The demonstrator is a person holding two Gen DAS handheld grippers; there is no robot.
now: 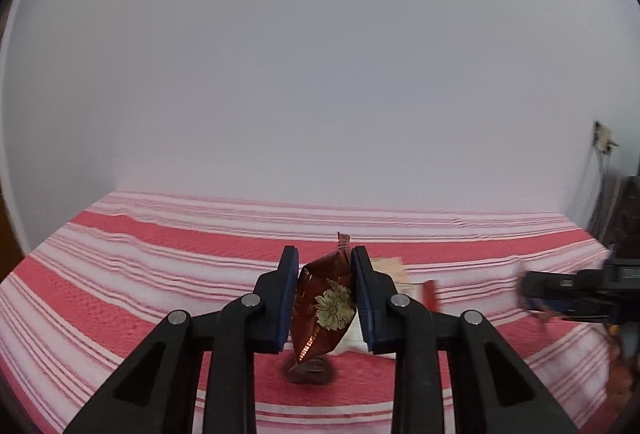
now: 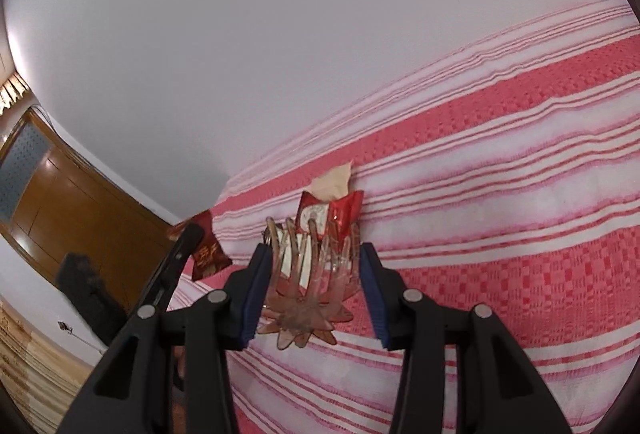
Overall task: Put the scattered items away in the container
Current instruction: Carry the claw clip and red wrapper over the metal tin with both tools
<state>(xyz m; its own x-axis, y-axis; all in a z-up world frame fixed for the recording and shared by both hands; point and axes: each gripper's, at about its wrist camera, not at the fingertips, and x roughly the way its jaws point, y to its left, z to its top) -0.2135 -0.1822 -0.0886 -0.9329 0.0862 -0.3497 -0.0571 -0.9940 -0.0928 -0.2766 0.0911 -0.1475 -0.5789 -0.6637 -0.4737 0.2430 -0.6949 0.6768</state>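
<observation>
The brown sachet [image 1: 326, 310] is glossy foil, crinkled. The bedspread [image 1: 160, 274] is matt woven cloth, nubbly and textured. The hair claw [image 2: 308, 286] looks like translucent, shiny plastic. The red packet [image 2: 344, 214] seems glossy film. The wardrobe [image 2: 72, 202] is varnished wood.

Prob. home bedroom: striped bedspread [image 2: 500, 162] (wood door [image 2: 72, 202]).
</observation>
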